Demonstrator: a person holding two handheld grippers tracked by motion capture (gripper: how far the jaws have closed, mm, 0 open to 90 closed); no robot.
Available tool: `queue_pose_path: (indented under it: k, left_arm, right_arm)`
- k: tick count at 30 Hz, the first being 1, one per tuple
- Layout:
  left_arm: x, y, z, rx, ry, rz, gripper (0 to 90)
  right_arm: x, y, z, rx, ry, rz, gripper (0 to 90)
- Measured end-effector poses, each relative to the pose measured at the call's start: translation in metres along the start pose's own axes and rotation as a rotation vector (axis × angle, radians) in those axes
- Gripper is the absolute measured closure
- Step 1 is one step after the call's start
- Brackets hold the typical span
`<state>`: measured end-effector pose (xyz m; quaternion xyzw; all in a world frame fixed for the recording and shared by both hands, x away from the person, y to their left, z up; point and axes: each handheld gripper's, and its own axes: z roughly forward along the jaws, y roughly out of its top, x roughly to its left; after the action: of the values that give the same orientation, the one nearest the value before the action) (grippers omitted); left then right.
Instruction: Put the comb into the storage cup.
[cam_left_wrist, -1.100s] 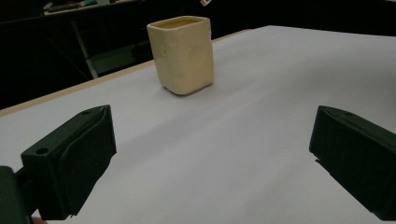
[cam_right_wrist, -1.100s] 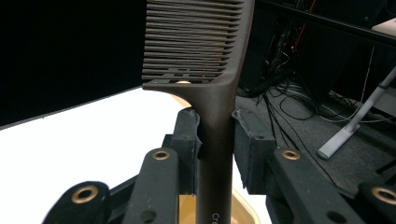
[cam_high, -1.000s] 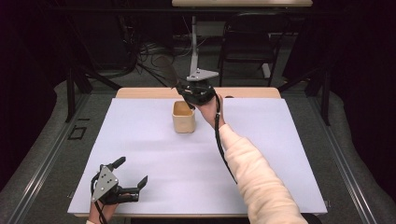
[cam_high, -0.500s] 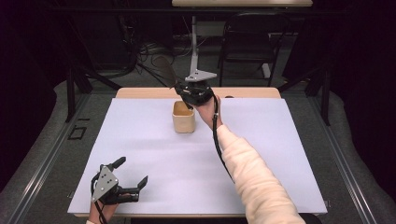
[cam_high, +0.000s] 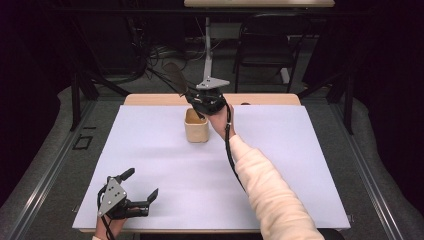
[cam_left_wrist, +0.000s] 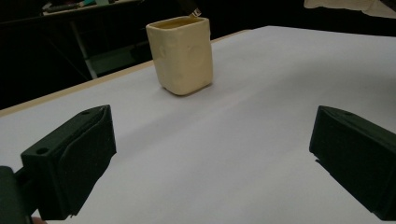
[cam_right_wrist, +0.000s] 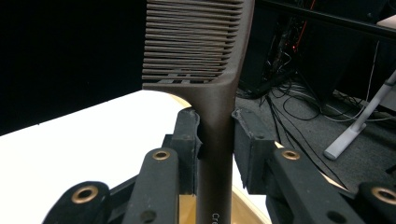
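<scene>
Above the far middle of the white mat, your right gripper has its jaws clamped on the handle of a dark comb. In the right gripper view the pads press the handle from both sides, with the toothed head standing beyond the jaws. In the high view the comb slants up and away to the left, clear of everything.

Key relation: the cream cup stands upright directly below and just nearer you than the right gripper. The handle end points down toward its open mouth; whether the tip is already inside the rim cannot be told, since the gripper body hides it. The comb's long axis is tilted rather than vertical, so judge that the handle needs to stay lined up with the mouth as it goes down, or it may catch the rim and tip the cup.

Your left gripper rests at the near left corner of the mat, jaws spread wide with nothing between them. In the left gripper view it looks across bare mat toward the cup, well apart from it. The right hand is far nearer.

Obstructions: none on the mat around the cup. The right gripper's cable trails along the cream sleeve, off the cup.
</scene>
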<state>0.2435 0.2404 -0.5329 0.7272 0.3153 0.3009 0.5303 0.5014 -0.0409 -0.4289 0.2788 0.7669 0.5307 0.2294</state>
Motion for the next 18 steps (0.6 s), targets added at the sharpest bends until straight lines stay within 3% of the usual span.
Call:
queue_pose_path:
  k: [18]
  left_arm:
    - [-0.0001, 0.0001, 0.0001, -0.002, -0.001, 0.001, 0.3]
  right_arm:
    - [0.0034, -0.0078, 0.0066, 0.022, 0.009, 0.000, 71.4]
